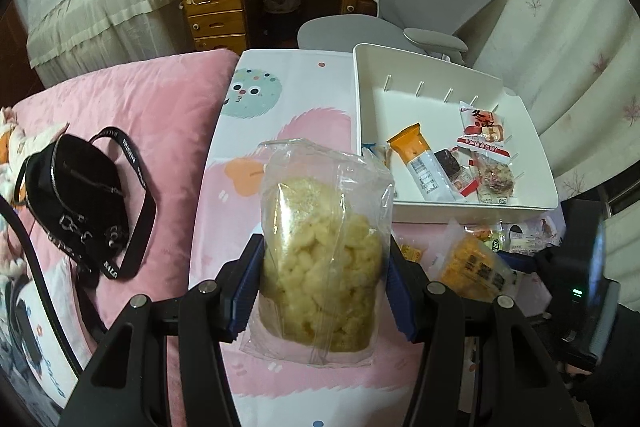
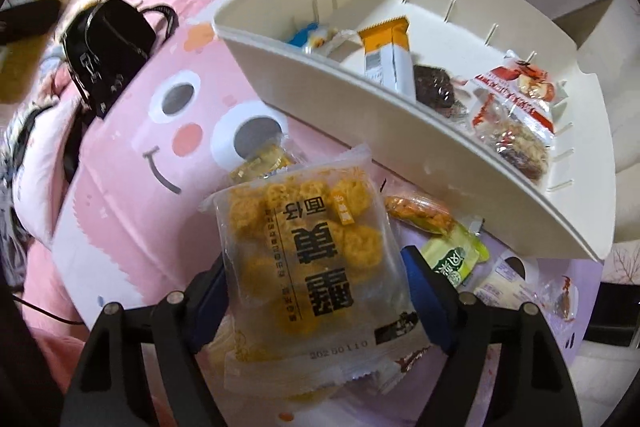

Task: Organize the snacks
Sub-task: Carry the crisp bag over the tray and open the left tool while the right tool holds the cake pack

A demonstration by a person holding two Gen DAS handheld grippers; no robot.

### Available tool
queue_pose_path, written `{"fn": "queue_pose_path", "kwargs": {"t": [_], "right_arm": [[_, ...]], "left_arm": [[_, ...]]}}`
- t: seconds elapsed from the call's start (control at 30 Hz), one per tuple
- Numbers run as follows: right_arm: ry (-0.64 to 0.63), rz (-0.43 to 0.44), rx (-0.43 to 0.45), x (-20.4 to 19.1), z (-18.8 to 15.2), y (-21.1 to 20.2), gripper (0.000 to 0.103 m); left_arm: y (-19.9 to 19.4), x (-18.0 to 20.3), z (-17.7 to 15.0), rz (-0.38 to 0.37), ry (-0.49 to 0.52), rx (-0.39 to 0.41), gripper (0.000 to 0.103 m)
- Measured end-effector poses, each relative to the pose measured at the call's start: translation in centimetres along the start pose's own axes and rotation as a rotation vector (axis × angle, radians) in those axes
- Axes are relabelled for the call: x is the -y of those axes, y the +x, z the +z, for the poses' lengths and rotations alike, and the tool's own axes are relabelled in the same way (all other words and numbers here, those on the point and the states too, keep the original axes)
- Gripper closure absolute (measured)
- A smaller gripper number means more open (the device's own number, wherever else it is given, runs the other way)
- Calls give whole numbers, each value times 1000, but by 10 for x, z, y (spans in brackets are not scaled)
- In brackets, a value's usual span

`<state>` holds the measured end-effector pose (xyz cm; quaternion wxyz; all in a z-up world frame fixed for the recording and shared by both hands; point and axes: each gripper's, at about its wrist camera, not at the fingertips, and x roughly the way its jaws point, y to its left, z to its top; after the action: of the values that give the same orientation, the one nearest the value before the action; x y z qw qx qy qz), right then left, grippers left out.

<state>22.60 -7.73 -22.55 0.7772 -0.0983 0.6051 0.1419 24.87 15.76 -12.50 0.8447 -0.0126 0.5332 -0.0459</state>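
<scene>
The left gripper was clamped on a clear crinkled bag of pale puffed pieces, held clear of the cloth beside the white tray. The right gripper straddled an orange snack packet just before the tray; pad contact was hidden behind the film. Small wrappers beyond it were partly covered.
</scene>
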Motion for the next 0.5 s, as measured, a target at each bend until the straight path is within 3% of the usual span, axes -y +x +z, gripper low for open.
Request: {"fn": "queue_pose_path", "kwargs": {"t": [0.4, 0.43, 0.47, 0.5], "right_arm": [[45, 60, 169, 5, 16, -74, 24], [49, 66, 187, 7, 19, -79, 32], [52, 81, 208, 9, 20, -84, 47], [60, 92, 236, 12, 23, -91, 71]], "left_arm": [[14, 27, 41, -26, 75, 16, 48], [15, 29, 44, -31, 78, 18, 48], [16, 32, 48, -36, 83, 21, 48], [18, 35, 51, -40, 89, 24, 48]]}}
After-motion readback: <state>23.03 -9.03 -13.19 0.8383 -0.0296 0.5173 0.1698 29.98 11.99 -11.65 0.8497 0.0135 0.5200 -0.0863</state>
